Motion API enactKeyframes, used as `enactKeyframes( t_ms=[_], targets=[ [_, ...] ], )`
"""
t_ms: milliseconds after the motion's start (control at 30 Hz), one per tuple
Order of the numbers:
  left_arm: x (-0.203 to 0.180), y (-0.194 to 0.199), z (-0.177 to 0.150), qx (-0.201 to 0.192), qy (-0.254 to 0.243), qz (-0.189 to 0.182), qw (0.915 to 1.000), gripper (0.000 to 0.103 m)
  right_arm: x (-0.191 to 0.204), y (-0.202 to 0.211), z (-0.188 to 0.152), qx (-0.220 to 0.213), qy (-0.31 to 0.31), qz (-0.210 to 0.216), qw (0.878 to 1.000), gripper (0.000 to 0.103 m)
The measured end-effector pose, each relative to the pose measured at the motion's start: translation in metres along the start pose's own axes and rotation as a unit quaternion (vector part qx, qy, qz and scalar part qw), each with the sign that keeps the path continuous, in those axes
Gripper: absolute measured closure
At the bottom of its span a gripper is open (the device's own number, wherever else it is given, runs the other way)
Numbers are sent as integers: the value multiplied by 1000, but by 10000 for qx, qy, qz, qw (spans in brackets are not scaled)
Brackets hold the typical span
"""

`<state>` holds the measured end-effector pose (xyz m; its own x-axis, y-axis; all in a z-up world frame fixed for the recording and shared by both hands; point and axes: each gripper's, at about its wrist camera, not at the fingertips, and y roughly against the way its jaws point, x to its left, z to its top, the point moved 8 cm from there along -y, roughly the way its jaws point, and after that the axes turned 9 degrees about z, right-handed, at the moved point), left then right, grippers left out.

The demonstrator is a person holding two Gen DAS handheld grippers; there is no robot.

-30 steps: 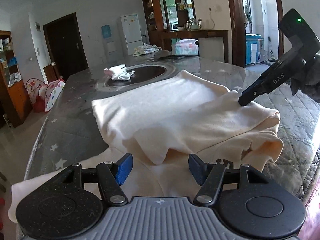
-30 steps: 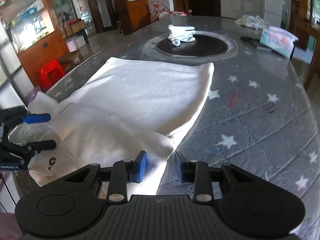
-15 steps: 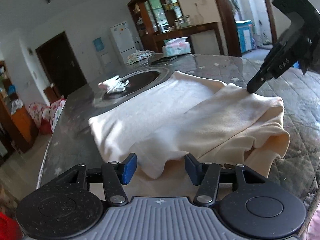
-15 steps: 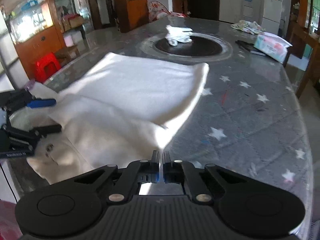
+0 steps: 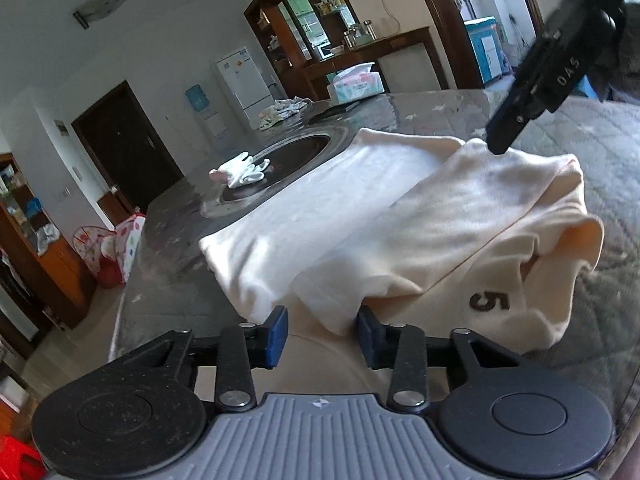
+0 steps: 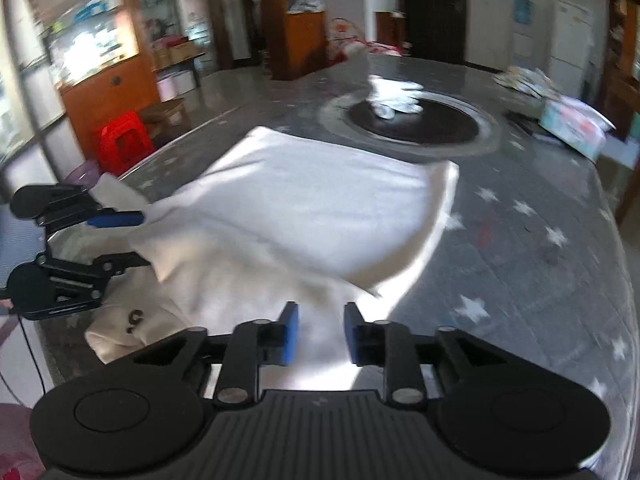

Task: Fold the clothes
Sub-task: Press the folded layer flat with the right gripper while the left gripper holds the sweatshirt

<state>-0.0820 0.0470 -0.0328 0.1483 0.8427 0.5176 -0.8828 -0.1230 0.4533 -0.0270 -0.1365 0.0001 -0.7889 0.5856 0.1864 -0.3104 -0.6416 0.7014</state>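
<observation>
left wrist view: our left gripper [image 5: 322,330] is closing around a fold of the cream shirt [image 5: 420,216] mid-frame on the grey table [image 5: 600,152], not pinching yet. our right gripper [image 6: 318,332] is opening over its edge, holding nothing

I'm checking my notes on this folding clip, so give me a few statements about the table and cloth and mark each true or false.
1. The cream garment lies partly folded on the table. True.
2. A dark "5" is printed on the garment. True.
3. The white gloves lie on the garment. False: they sit apart on the dark round inset.
4. The tissue box stands at the table's far end. True.
5. The red stool is on the table. False: it stands on the floor beside it.
</observation>
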Motion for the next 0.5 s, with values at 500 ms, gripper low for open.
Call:
enactKeyframes(
  t_ms=[500],
  targets=[
    [50,4,-14,254,1253,567,9902,78,67,-66,47,173,905,613,9939,70]
  ],
)
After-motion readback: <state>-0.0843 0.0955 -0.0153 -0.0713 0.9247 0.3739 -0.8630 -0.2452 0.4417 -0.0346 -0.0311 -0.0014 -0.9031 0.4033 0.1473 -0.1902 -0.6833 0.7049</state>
